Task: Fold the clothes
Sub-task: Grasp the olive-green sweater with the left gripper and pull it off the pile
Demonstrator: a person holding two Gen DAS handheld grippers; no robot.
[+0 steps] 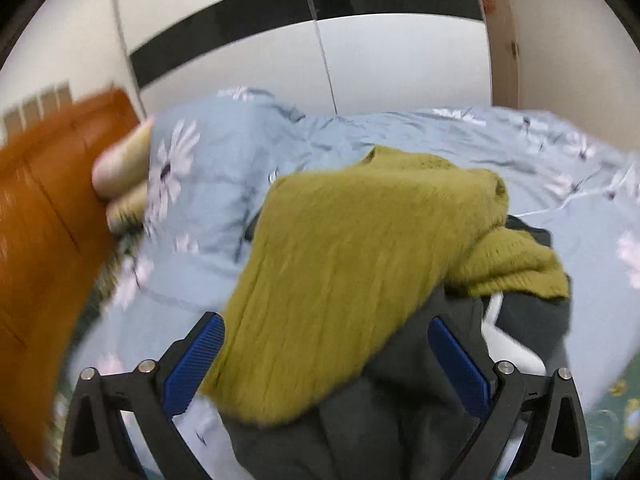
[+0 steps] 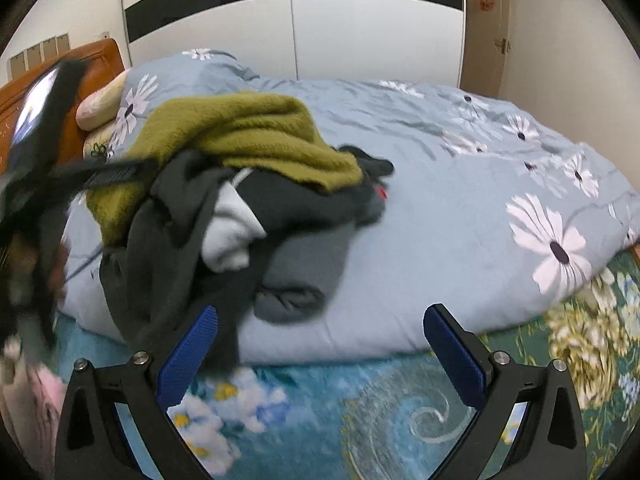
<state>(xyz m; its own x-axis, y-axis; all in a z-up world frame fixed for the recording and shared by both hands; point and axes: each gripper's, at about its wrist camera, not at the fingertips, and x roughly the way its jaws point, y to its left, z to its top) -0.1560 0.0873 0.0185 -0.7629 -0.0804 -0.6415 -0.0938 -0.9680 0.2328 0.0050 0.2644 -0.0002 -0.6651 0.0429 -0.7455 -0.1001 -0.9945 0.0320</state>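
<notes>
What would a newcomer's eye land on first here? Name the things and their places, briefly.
First, the olive-green sweater on top of a heap of dark clothes, piled on the left side of the bed. Next, the pale blue duvet with white daisies under the heap. Both tongs, left and right, hang open, holding nothing.

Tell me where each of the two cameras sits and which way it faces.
Left wrist: on the left hand-held gripper, close above the olive sweater and dark clothes, facing the white wardrobe; its own open blue fingers show.
Right wrist: on the right hand-held gripper, back at the bed's edge, facing the floral duvet and the pile; its own open fingers and, blurred at far left, the other gripper show.
Shared: sweater, dark clothes, duvet, wardrobe, orange headboard.
</notes>
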